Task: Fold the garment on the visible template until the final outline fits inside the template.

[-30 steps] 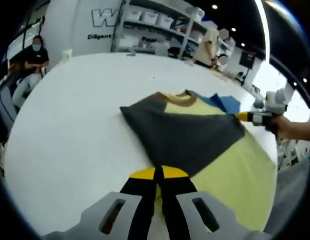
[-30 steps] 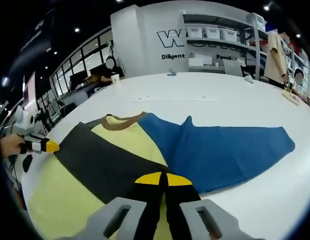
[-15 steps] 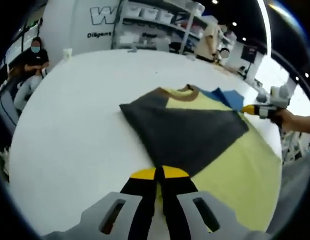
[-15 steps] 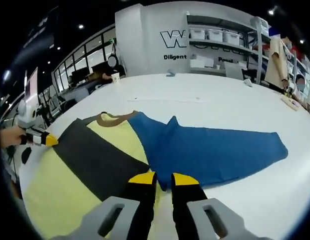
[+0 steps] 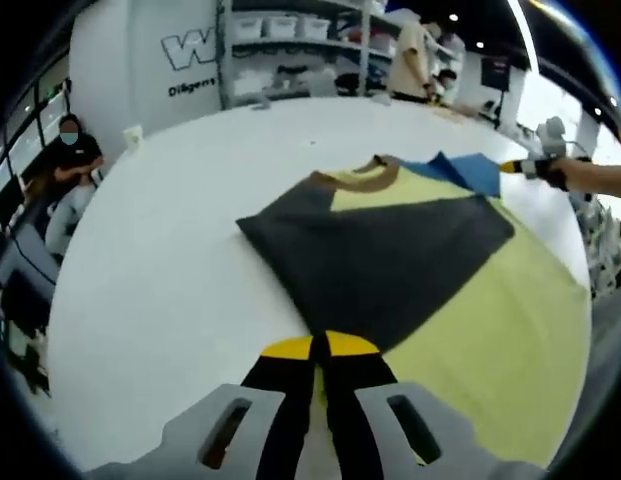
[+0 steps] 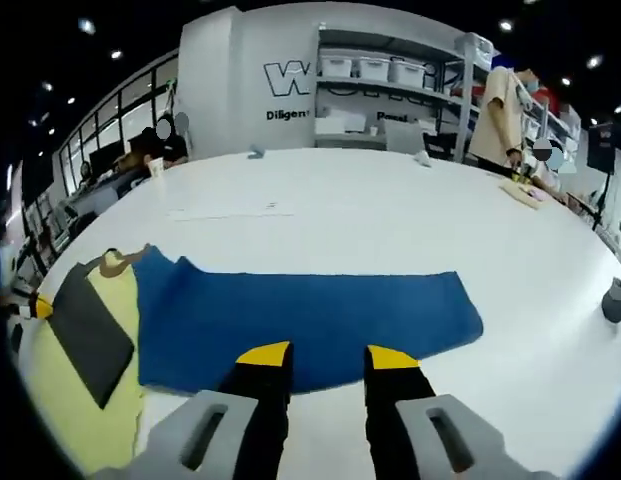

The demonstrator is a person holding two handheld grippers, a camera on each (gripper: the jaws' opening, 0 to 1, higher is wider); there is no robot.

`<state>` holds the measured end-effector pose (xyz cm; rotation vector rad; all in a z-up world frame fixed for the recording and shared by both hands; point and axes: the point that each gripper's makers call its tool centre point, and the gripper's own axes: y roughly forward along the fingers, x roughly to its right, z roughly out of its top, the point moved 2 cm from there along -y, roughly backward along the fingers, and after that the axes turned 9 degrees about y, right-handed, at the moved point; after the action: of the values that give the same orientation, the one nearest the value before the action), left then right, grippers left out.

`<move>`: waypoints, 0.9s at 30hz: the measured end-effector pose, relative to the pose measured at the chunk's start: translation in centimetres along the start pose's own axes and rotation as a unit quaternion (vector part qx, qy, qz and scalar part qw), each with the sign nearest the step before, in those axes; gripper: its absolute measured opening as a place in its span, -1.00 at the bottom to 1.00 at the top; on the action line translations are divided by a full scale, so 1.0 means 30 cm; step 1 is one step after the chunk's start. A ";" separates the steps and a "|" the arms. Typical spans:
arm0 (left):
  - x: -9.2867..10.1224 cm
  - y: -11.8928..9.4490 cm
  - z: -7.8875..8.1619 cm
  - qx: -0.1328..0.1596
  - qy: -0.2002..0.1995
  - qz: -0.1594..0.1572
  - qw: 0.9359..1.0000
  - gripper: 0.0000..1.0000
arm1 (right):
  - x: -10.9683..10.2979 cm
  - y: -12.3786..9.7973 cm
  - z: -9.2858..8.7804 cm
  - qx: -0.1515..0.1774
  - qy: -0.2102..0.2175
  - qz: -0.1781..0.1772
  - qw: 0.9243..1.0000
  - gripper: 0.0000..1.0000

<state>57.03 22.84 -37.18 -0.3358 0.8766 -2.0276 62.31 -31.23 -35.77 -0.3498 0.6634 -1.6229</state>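
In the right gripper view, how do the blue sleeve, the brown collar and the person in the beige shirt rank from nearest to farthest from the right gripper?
1. Blue sleeve, just ahead of the right gripper.
2. Brown collar, far left.
3. Person in beige shirt, upper right, beyond the table.

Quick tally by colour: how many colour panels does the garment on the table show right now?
Yellow panel: 1
Dark grey panel: 1
Blue panel: 1
Brown collar: 1
Total: 4 colour areas on one garment, lying on the white table. The left gripper is shut on the dark grey panel's edge; the right gripper is open.
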 end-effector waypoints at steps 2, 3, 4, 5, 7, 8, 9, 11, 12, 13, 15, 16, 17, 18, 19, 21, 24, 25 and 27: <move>0.000 -0.001 -0.001 0.006 -0.001 -0.004 1.000 -0.95 | 0.051 0.008 0.019 0.012 -0.007 -0.019 1.000 -0.42; 0.011 -0.003 -0.001 0.009 -0.002 -0.008 1.000 -0.95 | 0.088 0.011 0.025 0.016 0.002 -0.033 0.999 -0.37; 0.014 -0.003 -0.001 0.010 -0.002 -0.009 1.000 -0.95 | 0.102 0.010 0.026 0.017 0.011 -0.039 0.999 -0.35; 0.015 -0.006 -0.002 0.011 -0.001 -0.010 1.000 -0.95 | 0.132 0.011 0.033 0.021 0.025 -0.043 0.999 -0.35; 0.013 -0.008 -0.002 0.012 -0.003 -0.010 1.000 -0.95 | 0.176 0.008 0.034 0.024 0.026 -0.055 0.998 -0.36; 0.008 -0.006 -0.006 0.010 0.002 -0.007 1.000 -0.95 | 0.190 0.004 0.026 0.018 0.029 -0.061 0.998 -0.37; 0.004 -0.004 -0.011 0.007 0.007 -0.005 1.000 -0.95 | 0.205 0.001 0.017 0.012 0.031 -0.066 0.997 -0.38; -0.003 -0.002 -0.012 0.008 0.016 -0.002 1.000 -0.95 | 0.251 0.009 0.022 0.015 0.036 -0.079 0.996 -0.40; -0.004 -0.003 -0.012 0.008 0.016 -0.002 1.000 -0.95 | 0.254 0.007 0.024 0.016 0.038 -0.083 0.996 -0.44; -0.007 -0.002 -0.012 0.008 0.015 -0.002 1.000 -0.95 | 0.265 0.007 0.029 0.022 0.050 -0.091 0.994 -0.48; -0.013 -0.004 -0.016 0.006 0.016 0.000 1.000 -0.95 | 0.280 0.027 0.046 0.033 0.058 -0.092 0.993 -0.51; -0.014 -0.005 -0.017 0.006 0.015 0.000 1.000 -0.95 | 0.279 0.037 0.047 0.033 0.058 -0.093 0.993 -0.48; -0.020 -0.010 -0.023 0.007 0.009 0.000 1.000 -0.95 | 0.285 0.053 0.043 0.027 0.056 -0.096 0.993 -0.46; -0.021 -0.011 -0.024 0.007 0.007 0.001 1.000 -0.95 | 0.287 0.062 0.031 0.021 0.057 -0.100 0.993 -0.44; -0.025 -0.013 -0.029 0.008 0.001 0.000 1.000 -0.95 | 0.295 0.067 0.020 0.013 0.051 -0.108 0.993 -0.45; -0.033 -0.015 -0.036 0.010 -0.005 0.001 1.000 -0.95 | 0.305 0.065 0.039 0.024 0.052 -0.117 0.991 -0.51; -0.032 -0.016 -0.035 0.011 -0.006 0.002 1.000 -0.95 | 0.272 0.070 0.033 0.018 0.041 -0.100 0.994 -0.89; -0.031 -0.015 -0.035 0.011 -0.006 0.002 1.000 -0.95 | 0.270 0.066 0.031 0.015 0.019 -0.102 0.995 -0.91; -0.030 -0.016 -0.034 0.011 -0.007 0.002 1.000 -0.95 | 0.284 0.070 0.024 0.014 0.029 -0.102 0.994 -0.94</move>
<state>56.73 24.22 -37.51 -0.3358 0.8452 -2.0269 62.98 -39.79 -37.70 -0.3620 0.6651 -1.8413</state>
